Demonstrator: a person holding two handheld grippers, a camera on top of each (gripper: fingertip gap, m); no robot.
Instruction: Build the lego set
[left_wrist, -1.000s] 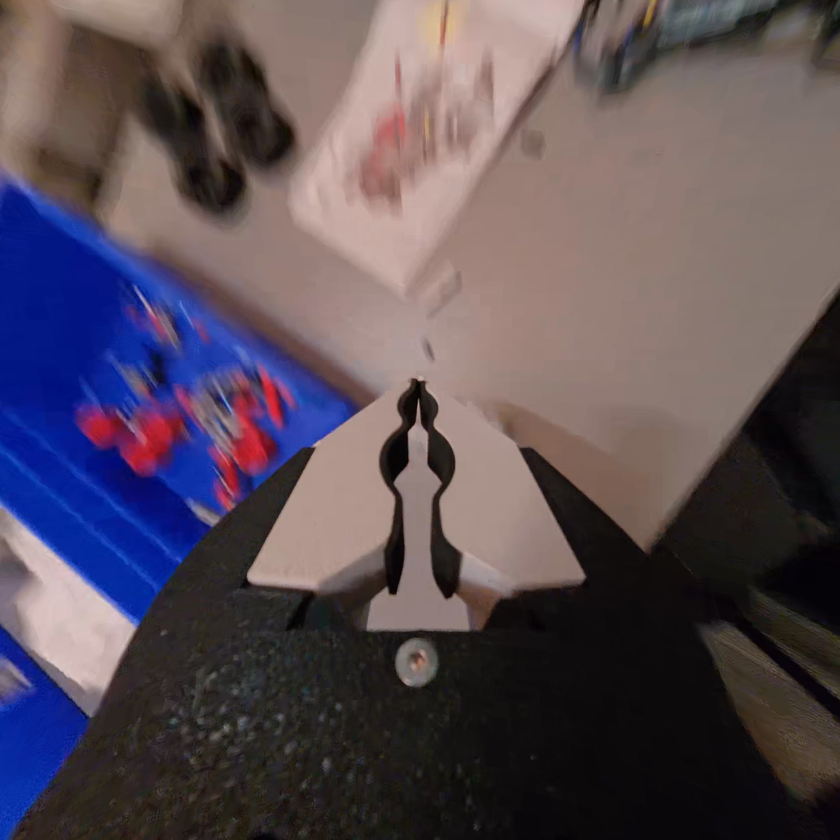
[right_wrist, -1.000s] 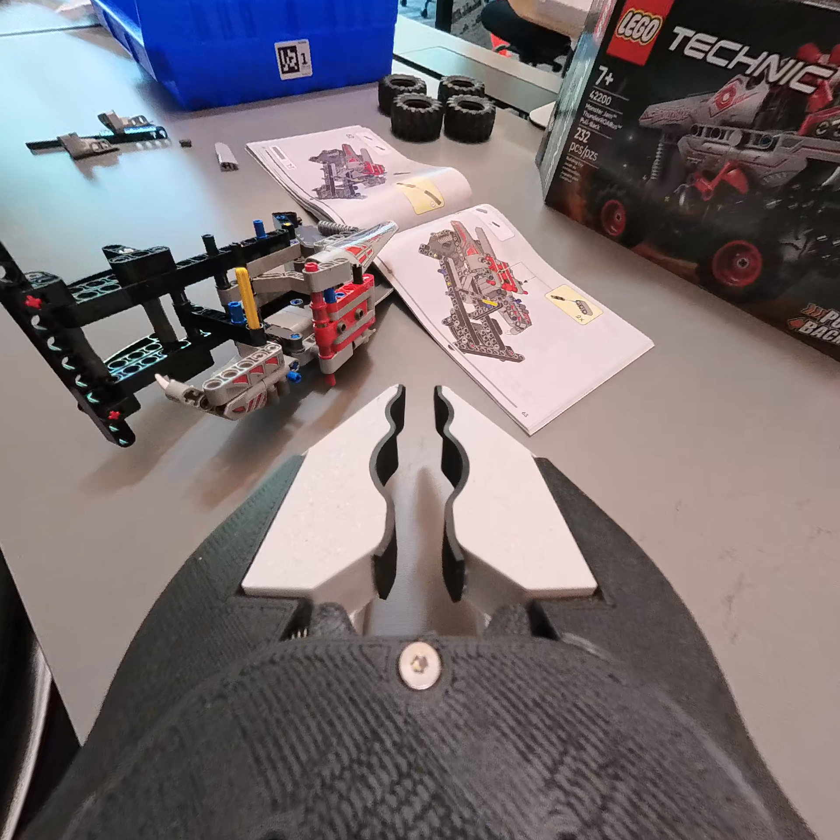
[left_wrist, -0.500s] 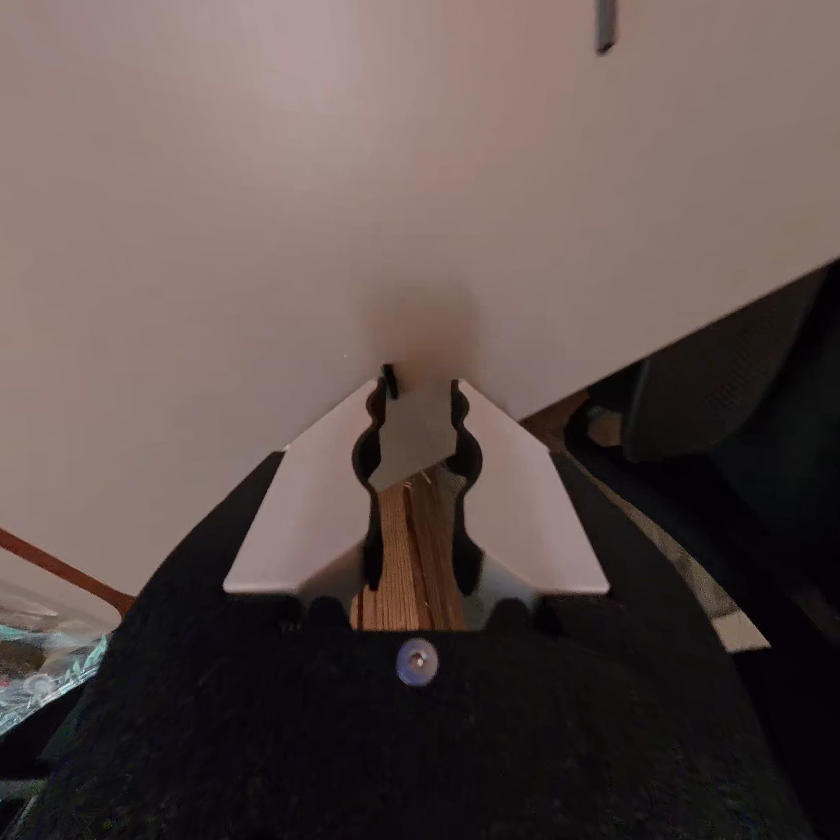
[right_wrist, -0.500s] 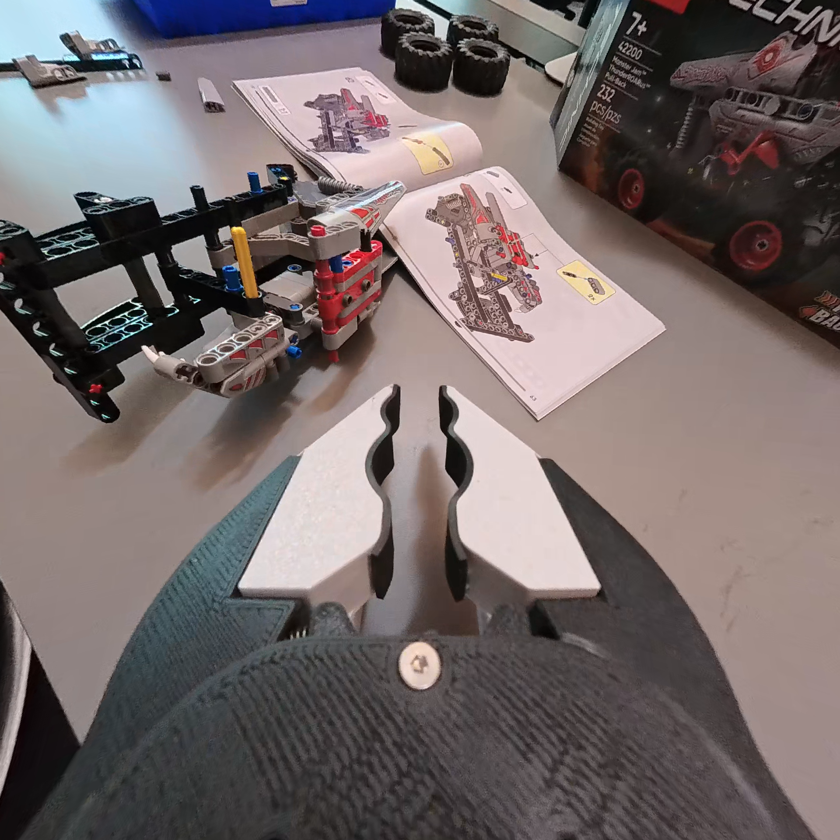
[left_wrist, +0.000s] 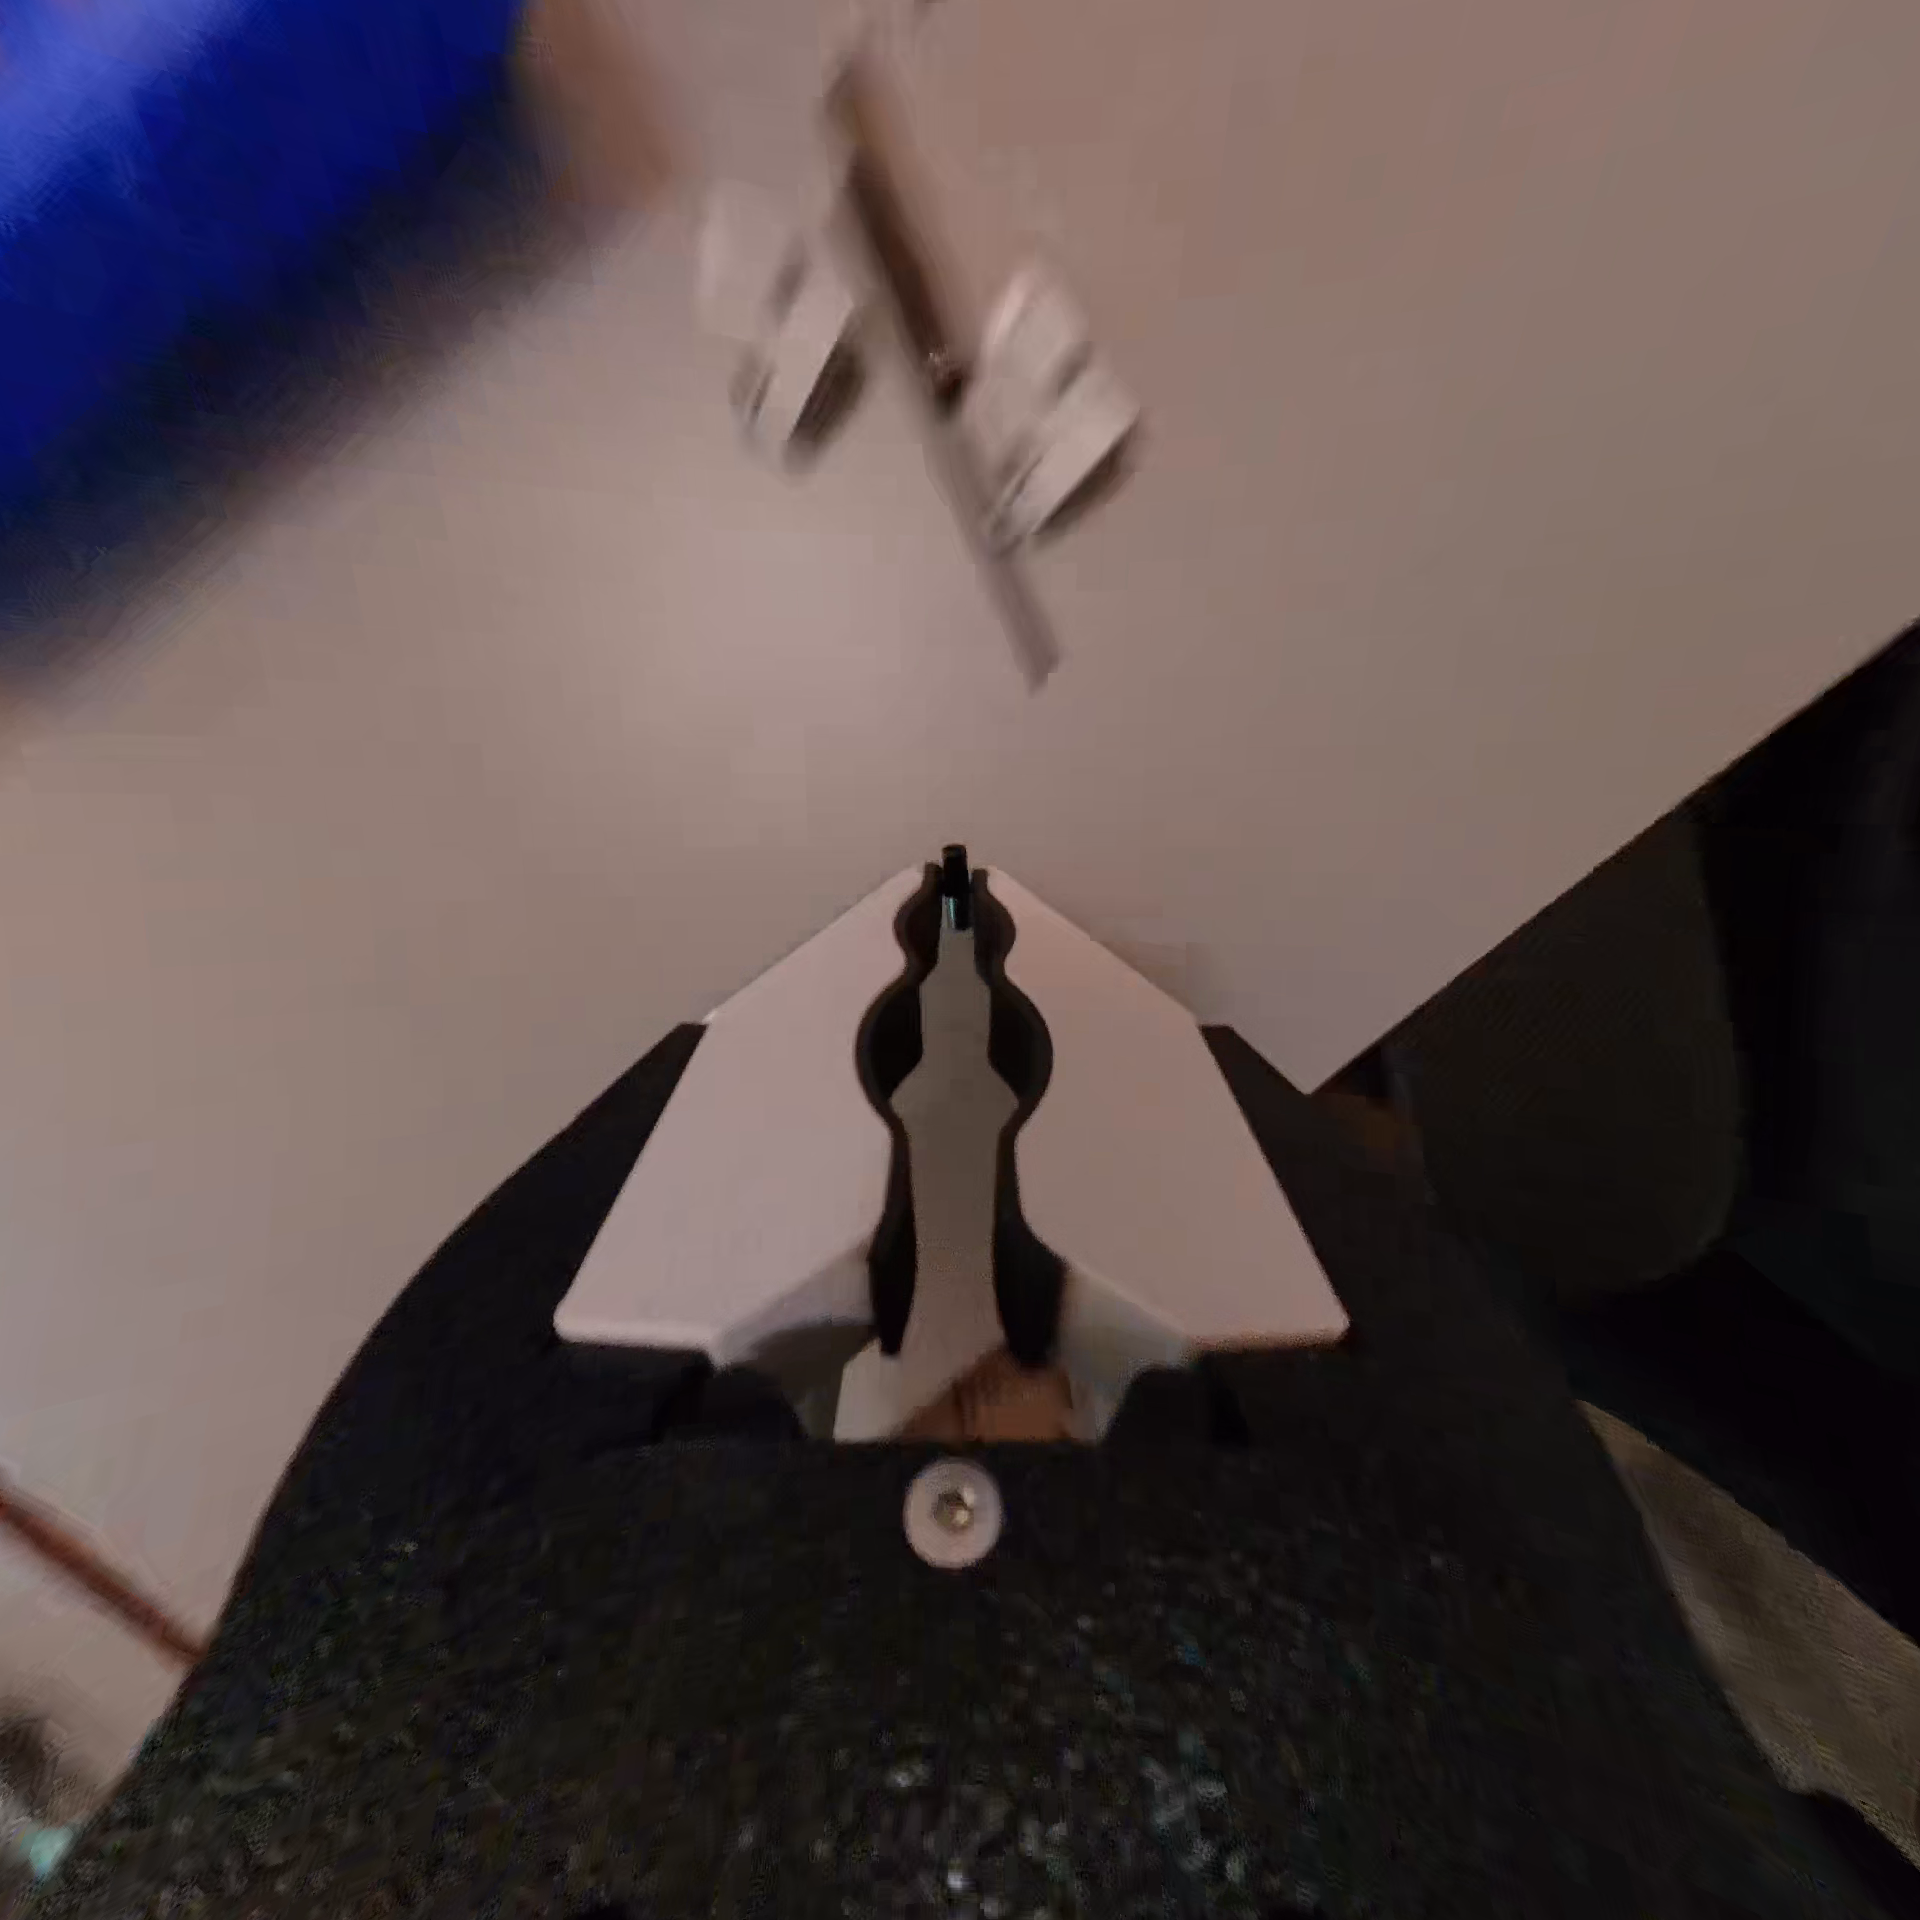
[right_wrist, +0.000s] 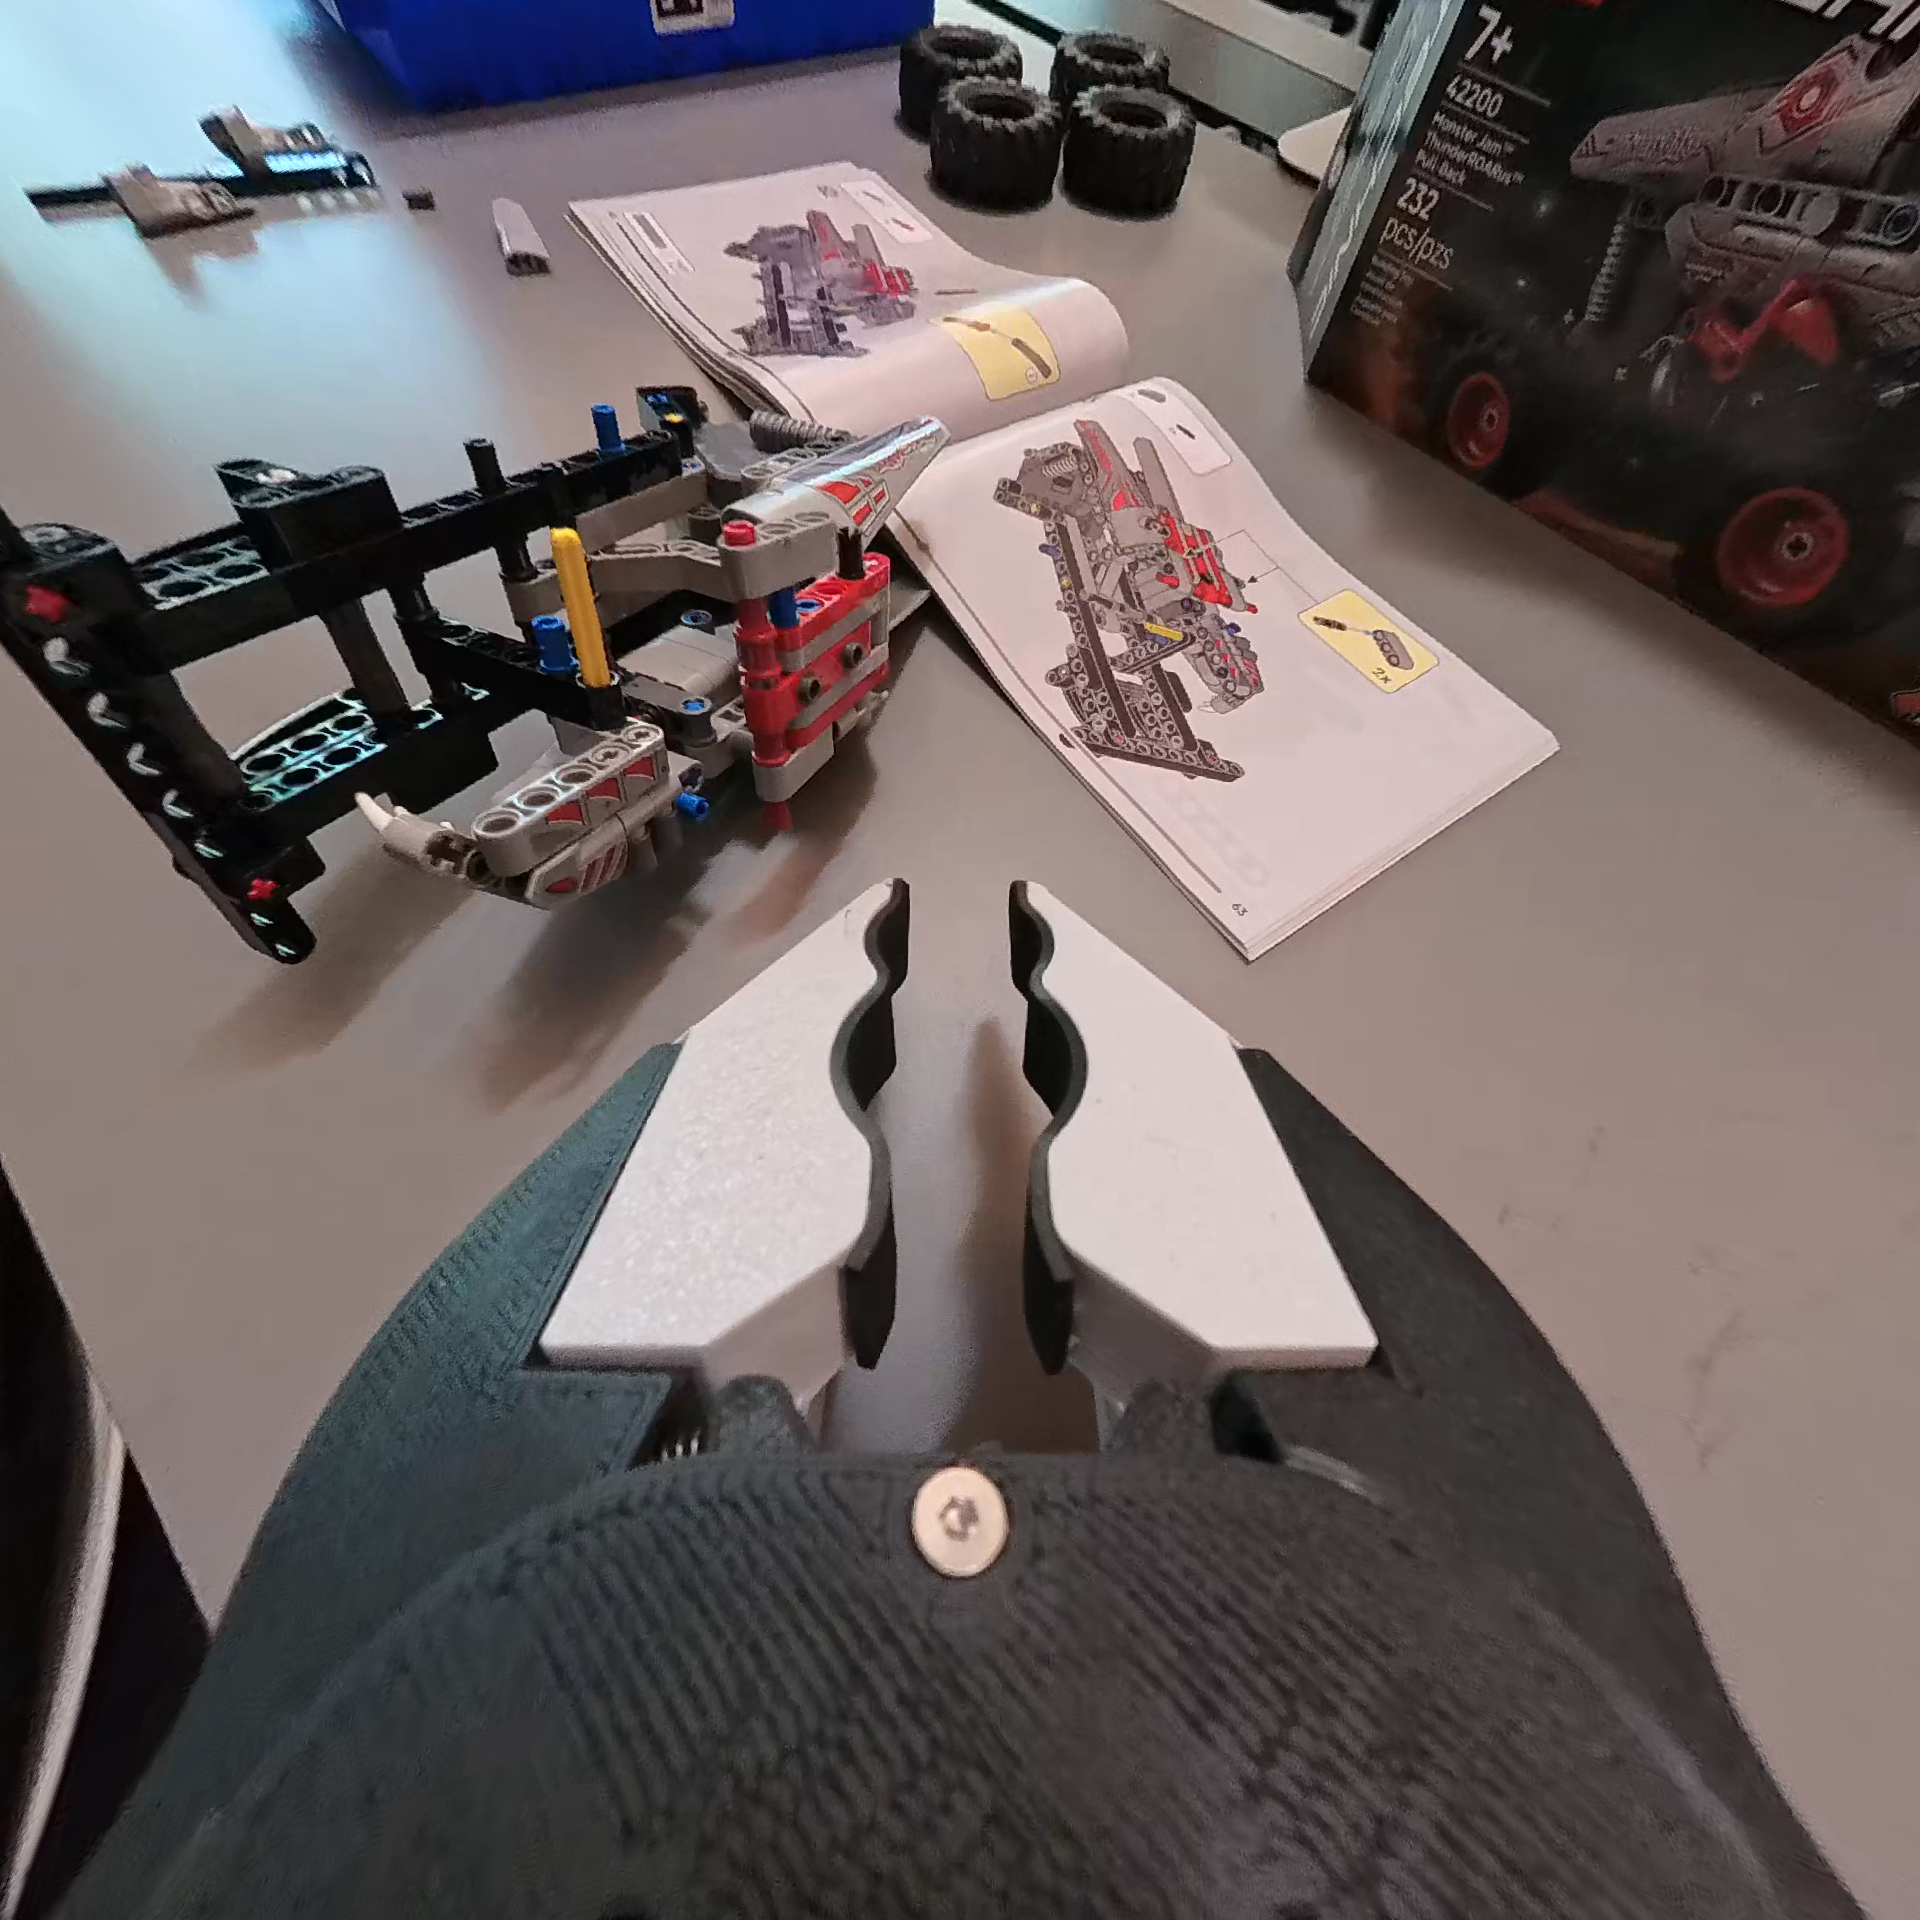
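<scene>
In the left wrist view my left gripper (left_wrist: 954, 883) is shut on a small black pin (left_wrist: 953, 881) at its fingertips, above the grey table (left_wrist: 520, 779). A blurred grey-and-black sub-assembly (left_wrist: 935, 353) lies ahead of it. In the right wrist view my right gripper (right_wrist: 958, 896) is open and empty, low over the table. The part-built black, grey and red truck chassis (right_wrist: 499, 665) lies ahead to its left. The open instruction booklet (right_wrist: 1195, 644) lies ahead to its right.
Several black tyres (right_wrist: 1039, 125) stand at the back, beside a blue bin (right_wrist: 623, 42). The set's box (right_wrist: 1662, 343) stands at the right. A grey-and-black sub-assembly (right_wrist: 197, 182), a small black piece (right_wrist: 419, 197) and a grey piece (right_wrist: 520, 237) lie far left. The table edge (left_wrist: 1558, 883) runs right of my left gripper. About 45 centimetres separates my left fingertips from my right.
My left gripper closed on the small black pin and lifted, swinging toward the sub-assembly and blue bin. My right gripper moved slightly forward toward the chassis, still open.
</scene>
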